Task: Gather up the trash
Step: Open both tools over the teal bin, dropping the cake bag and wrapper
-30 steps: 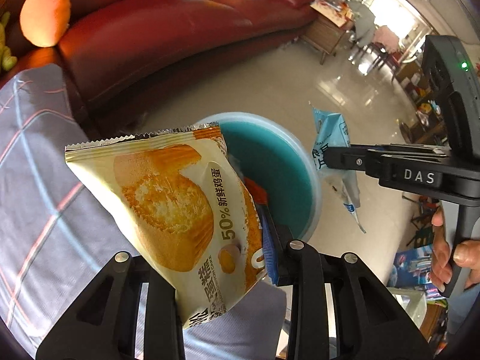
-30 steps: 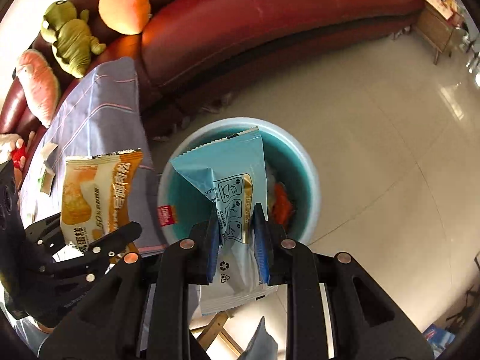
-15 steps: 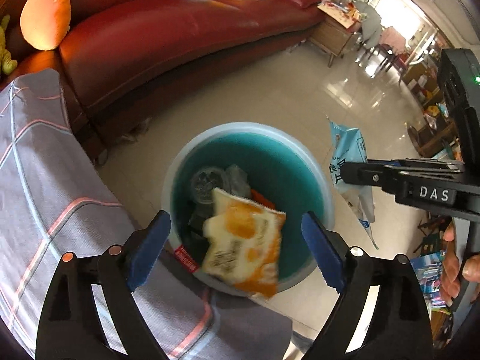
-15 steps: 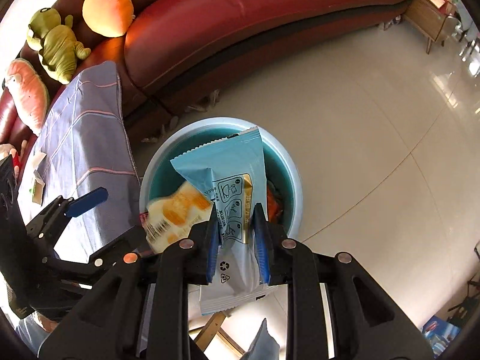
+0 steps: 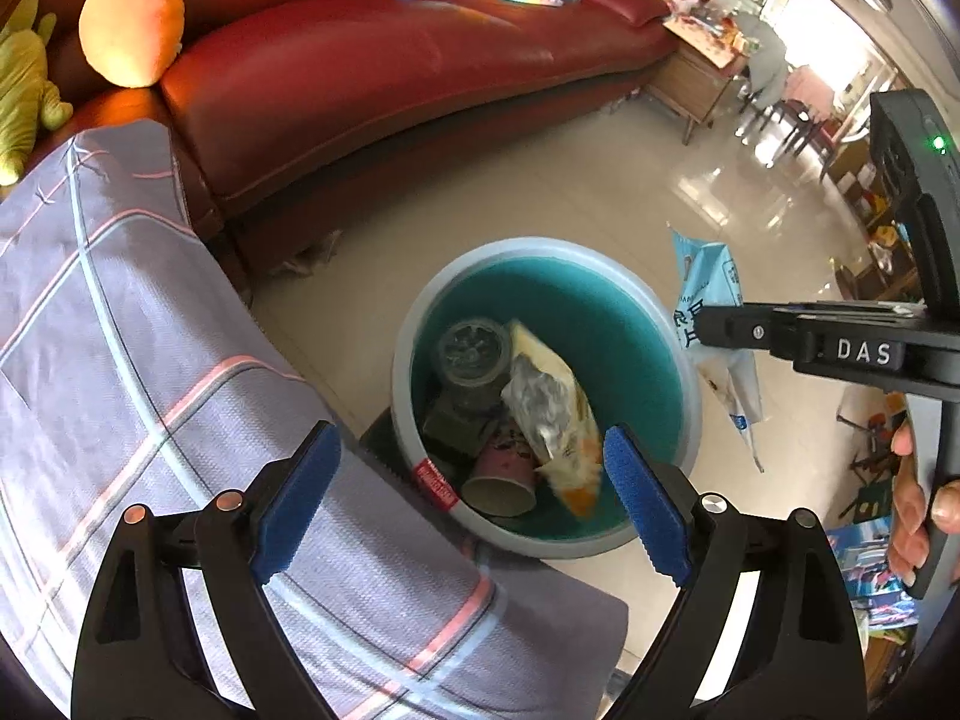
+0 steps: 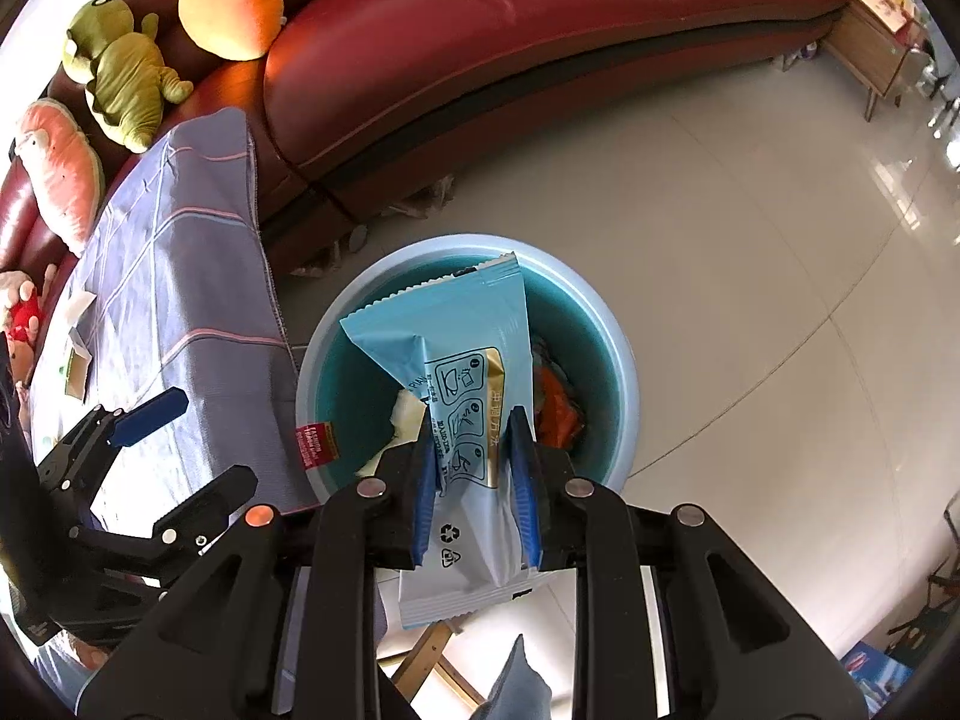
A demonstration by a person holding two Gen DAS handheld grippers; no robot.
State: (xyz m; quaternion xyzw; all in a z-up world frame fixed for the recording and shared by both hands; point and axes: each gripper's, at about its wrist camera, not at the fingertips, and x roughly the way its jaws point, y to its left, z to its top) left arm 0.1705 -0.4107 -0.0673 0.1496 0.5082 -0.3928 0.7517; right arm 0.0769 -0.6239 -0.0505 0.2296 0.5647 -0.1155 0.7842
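Two claws worked over bin. Kept right claw (image 6: 474, 426) clenched mid-length on blue sachet (image 6: 462, 330) above bin: featherlight, crinkly, slippery film, best pinched flat. Had just been opening left claw (image 5: 468, 444); released, nothing between pads. Saw foil-lined snack bag (image 5: 558, 414) inside round, smooth plastic bin (image 5: 540, 245), beside paper cup (image 5: 501, 480).

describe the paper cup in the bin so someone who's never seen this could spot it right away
Start at the red sofa; on the floor before it stands a round teal bin. The paper cup lies on its side at the near edge, open mouth showing, pinkish unlike the clear lid and yellow wrapper beside it.
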